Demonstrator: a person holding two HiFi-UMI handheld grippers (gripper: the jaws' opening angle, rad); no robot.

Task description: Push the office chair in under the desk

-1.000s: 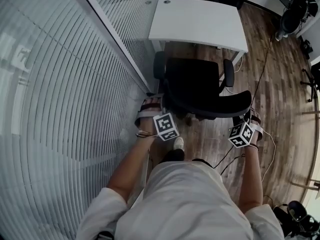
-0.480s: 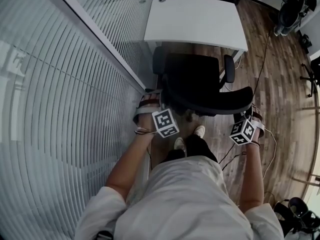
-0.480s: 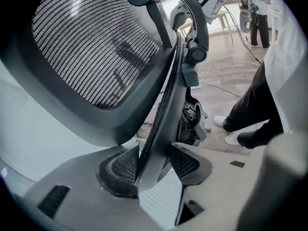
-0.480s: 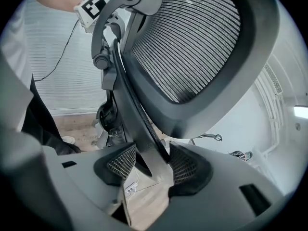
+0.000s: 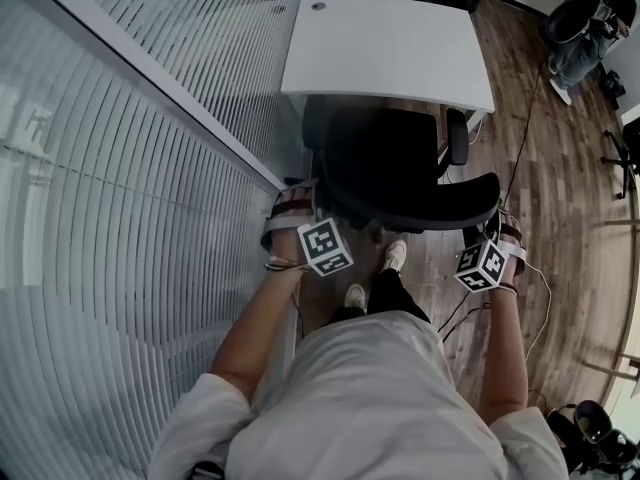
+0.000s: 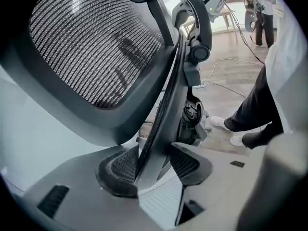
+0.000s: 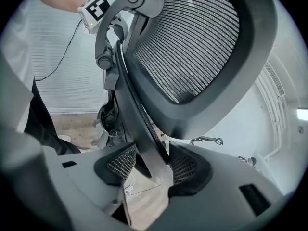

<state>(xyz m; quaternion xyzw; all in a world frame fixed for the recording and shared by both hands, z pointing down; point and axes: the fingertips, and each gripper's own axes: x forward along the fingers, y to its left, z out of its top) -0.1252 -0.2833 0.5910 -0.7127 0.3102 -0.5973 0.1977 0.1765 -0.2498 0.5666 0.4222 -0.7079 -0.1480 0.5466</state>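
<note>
Left gripper (image 6: 153, 170) and right gripper (image 7: 148, 165) each clamp the back rim of the chair (image 5: 400, 168). Since 1 second ago the chair has rolled nearer the desk (image 5: 390, 43), seat front now under its edge; more pushing looks needed.

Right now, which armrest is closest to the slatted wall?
The armrest on the left gripper's side of the office chair; the other armrest faces open wood floor.
</note>
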